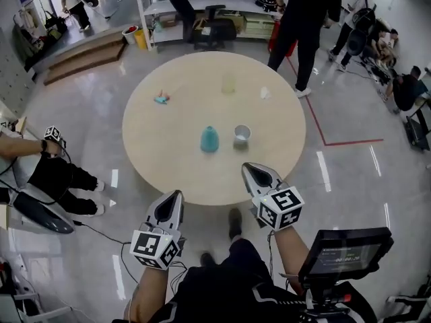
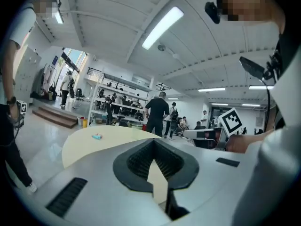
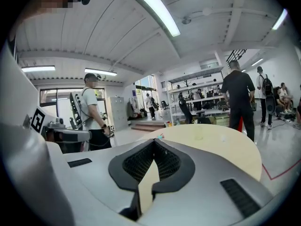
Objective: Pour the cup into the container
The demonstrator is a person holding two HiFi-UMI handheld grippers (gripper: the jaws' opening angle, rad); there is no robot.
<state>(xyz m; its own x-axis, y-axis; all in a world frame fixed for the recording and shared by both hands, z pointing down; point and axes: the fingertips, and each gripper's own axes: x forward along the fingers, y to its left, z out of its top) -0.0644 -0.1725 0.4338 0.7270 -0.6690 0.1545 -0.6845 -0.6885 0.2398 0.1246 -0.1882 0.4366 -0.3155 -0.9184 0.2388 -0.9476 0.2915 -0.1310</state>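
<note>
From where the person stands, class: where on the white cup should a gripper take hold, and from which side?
Probably across its side wall, below the rim, coming level from the person's side with the right gripper. The white cup stands upright, mouth up, nearest that gripper.

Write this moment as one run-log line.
phase: pre-grasp | left gripper: shut, empty | right gripper: shut, empty | white cup: on table, untouched

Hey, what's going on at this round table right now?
A person stands at the near edge of the round table with a gripper in each hand. The left gripper and the right gripper are both shut and empty. Nothing is picked up yet. A white cup stands beside a teal vase-shaped vessel, and a pale translucent container sits farther back.
</note>
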